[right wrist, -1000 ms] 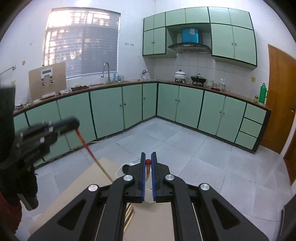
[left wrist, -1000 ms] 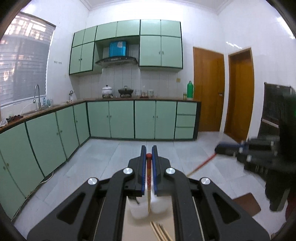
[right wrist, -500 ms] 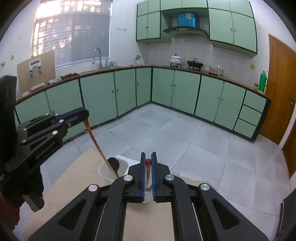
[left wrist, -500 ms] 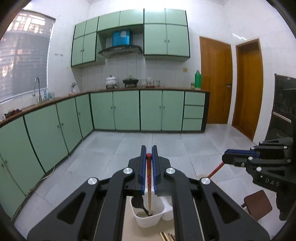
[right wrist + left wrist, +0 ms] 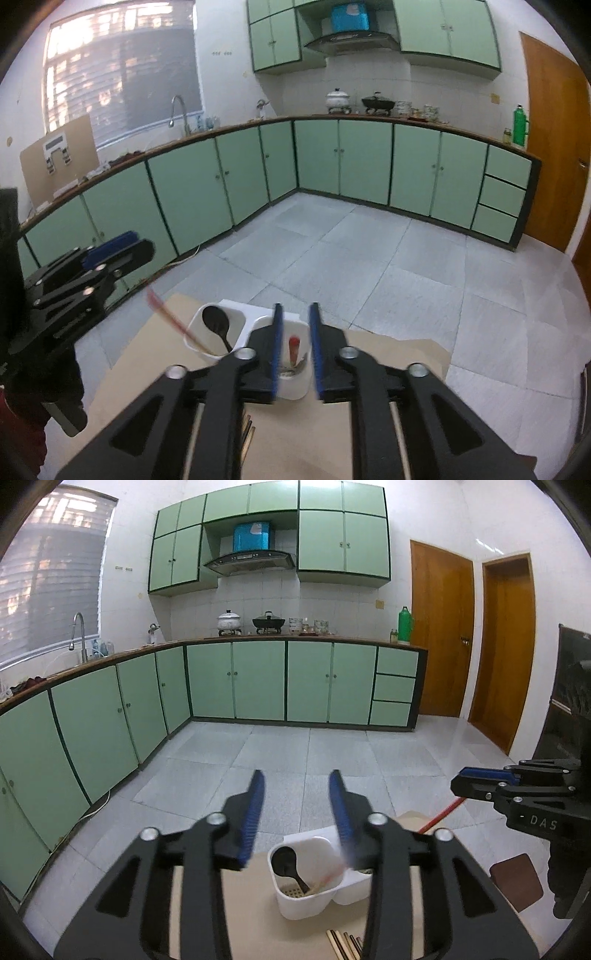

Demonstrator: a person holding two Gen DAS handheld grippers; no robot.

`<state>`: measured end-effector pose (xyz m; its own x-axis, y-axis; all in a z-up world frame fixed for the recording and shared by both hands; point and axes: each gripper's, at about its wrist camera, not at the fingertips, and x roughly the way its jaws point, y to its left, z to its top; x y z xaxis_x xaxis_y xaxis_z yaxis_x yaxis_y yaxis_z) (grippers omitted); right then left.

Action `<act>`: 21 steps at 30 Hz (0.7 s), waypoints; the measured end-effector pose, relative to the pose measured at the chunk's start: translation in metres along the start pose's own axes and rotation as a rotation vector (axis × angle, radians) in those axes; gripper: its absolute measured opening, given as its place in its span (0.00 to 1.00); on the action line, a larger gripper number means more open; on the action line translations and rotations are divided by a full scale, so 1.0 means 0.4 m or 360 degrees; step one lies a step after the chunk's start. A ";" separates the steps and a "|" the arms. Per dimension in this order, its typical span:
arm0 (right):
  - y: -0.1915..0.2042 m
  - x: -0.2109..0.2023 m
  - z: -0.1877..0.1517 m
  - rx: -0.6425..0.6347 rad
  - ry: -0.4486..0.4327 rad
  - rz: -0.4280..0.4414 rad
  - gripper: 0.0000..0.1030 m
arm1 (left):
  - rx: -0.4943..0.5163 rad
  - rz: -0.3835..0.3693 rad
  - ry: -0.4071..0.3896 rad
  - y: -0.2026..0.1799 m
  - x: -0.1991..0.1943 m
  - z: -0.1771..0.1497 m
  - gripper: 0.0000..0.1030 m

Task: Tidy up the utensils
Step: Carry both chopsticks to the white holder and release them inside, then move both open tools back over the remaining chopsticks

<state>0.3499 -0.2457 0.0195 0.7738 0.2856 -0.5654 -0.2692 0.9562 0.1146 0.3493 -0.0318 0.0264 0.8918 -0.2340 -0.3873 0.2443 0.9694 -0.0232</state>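
A white two-compartment utensil holder (image 5: 314, 882) (image 5: 236, 332) stands on a tan board. One compartment holds a black spoon (image 5: 290, 866) (image 5: 218, 326). My left gripper (image 5: 297, 812) is open above it, and a red-tipped chopstick (image 5: 327, 880) (image 5: 173, 319), blurred, leans loose in the spoon compartment. My right gripper (image 5: 294, 345) is open over the other compartment, where a second red-tipped chopstick (image 5: 293, 350) stands loose between the jaws.
Several more chopsticks (image 5: 345, 943) (image 5: 246, 437) lie on the tan board (image 5: 388, 354) near me. Beyond the board is grey tiled floor, with green cabinets along the far walls. A brown stool (image 5: 517, 880) stands at right.
Both grippers have opened and let go of their chopsticks, which now sit in the holder. Both grippers have tilted down toward the holder.
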 end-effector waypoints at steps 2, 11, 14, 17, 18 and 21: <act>-0.012 -0.027 -0.009 0.0021 -0.0034 -0.0034 0.43 | -0.0018 0.0004 -0.0014 0.010 -0.028 -0.002 0.45; -0.022 -0.135 -0.161 -0.0009 -0.0070 -0.0172 0.78 | -0.0024 0.0025 0.0050 0.015 -0.176 -0.149 0.68; -0.005 -0.159 -0.257 0.0021 -0.0044 -0.0185 0.83 | -0.0053 0.0019 0.0180 0.008 -0.197 -0.240 0.72; 0.020 -0.165 -0.347 0.0037 -0.0003 -0.0205 0.84 | -0.0040 0.0035 0.0297 -0.011 -0.209 -0.341 0.73; 0.028 -0.165 -0.372 0.0035 0.0008 -0.0216 0.84 | -0.0028 0.0059 0.0327 -0.018 -0.214 -0.377 0.73; 0.054 -0.165 -0.450 0.0044 0.0024 -0.0251 0.84 | -0.0022 0.0081 0.0415 -0.021 -0.225 -0.467 0.74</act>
<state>0.1899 -0.2553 -0.0876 0.7966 0.1308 -0.5902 -0.1289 0.9906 0.0457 0.1958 -0.0052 -0.1107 0.7739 -0.1599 -0.6128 0.1950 0.9808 -0.0098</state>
